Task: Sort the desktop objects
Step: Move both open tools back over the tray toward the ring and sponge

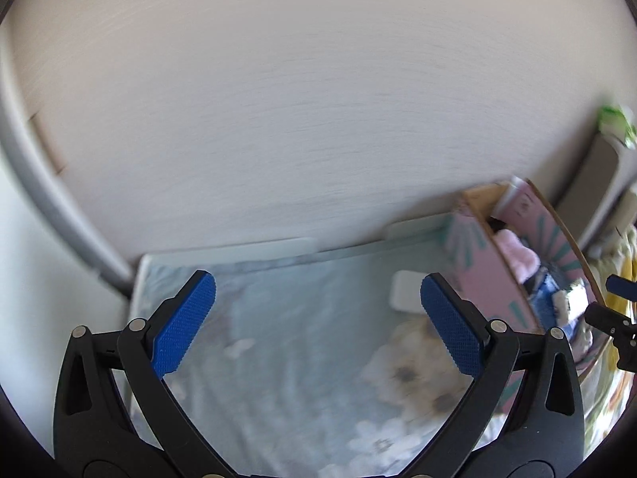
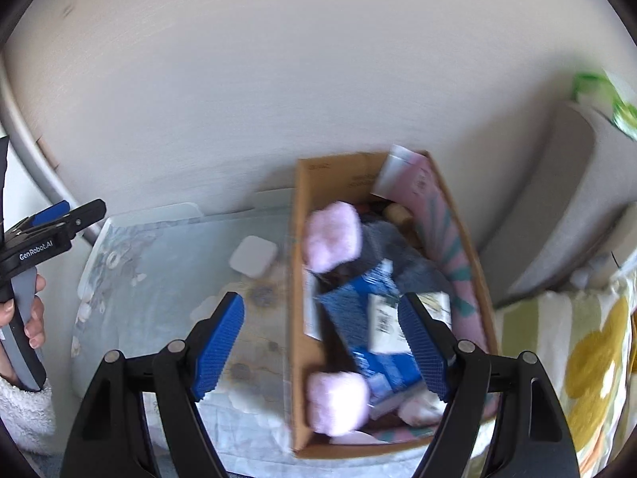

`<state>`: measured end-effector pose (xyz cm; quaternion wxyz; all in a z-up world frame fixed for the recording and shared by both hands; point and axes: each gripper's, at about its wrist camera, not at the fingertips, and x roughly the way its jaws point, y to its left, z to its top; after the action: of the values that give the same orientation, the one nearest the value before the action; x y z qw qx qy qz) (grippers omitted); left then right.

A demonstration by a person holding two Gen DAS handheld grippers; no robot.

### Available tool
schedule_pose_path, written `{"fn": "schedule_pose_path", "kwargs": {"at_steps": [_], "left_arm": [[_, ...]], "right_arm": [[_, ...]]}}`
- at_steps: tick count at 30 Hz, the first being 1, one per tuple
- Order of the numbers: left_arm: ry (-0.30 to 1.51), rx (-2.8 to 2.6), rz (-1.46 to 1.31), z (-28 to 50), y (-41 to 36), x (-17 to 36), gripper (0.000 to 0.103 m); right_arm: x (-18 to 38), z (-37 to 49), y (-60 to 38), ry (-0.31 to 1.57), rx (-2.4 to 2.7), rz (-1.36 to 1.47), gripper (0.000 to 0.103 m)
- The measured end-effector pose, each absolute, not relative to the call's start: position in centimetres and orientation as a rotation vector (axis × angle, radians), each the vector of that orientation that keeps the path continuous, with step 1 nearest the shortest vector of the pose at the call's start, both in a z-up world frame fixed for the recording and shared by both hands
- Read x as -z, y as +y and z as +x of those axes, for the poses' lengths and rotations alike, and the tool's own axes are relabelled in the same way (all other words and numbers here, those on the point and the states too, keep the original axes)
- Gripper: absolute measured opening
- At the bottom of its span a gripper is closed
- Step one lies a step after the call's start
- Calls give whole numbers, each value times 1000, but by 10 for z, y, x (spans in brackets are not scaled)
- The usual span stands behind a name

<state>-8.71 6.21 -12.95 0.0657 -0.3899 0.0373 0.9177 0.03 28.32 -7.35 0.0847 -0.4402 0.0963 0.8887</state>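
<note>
A cardboard box (image 2: 302,279) with a pink patterned lining stands on a pale blue floral cloth (image 2: 167,286). Inside lie two pink fluffy items (image 2: 332,239), a blue carton (image 2: 358,318), a white packet (image 2: 382,318) and other items. My right gripper (image 2: 321,300) hovers open above the box's left half, its pads touching nothing. My left gripper (image 1: 318,283) stands wide open and empty over the cloth, left of the box (image 1: 481,271). A small white square object (image 1: 406,290) lies on the cloth just beside its right finger. A hand holds the left gripper (image 2: 79,209).
A pale wall (image 1: 318,99) rises right behind the cloth. A grey curved tube (image 1: 47,199) runs down the left. Right of the box are a grey cushioned piece (image 2: 565,199), something green (image 2: 597,87) and a fabric with yellow flowers (image 2: 589,358).
</note>
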Motion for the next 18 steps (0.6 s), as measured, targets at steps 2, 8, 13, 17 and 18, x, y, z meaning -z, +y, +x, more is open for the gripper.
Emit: {"fn": "schedule_pose_path", "kwargs": {"at_steps": [2, 8, 13, 17, 18], "left_arm": [[73, -2819, -1172, -80, 43, 131, 103], [-105, -3021, -1178, -47, -22, 143, 103], [-127, -3035, -1369, -44, -46, 177, 103], [-182, -3052, -1467, -44, -60, 200, 103], [-222, -3065, -1486, -46, -63, 207, 103]], "right_arm": [[73, -7, 271, 279, -2685, -1328, 76], [83, -26, 230, 291, -2774, -1349, 76], [103, -40, 196, 221, -2794, -1470, 76], [120, -56, 186, 253, -2744, -1510, 76], [127, -60, 185, 285, -2723, -1516, 76]]}}
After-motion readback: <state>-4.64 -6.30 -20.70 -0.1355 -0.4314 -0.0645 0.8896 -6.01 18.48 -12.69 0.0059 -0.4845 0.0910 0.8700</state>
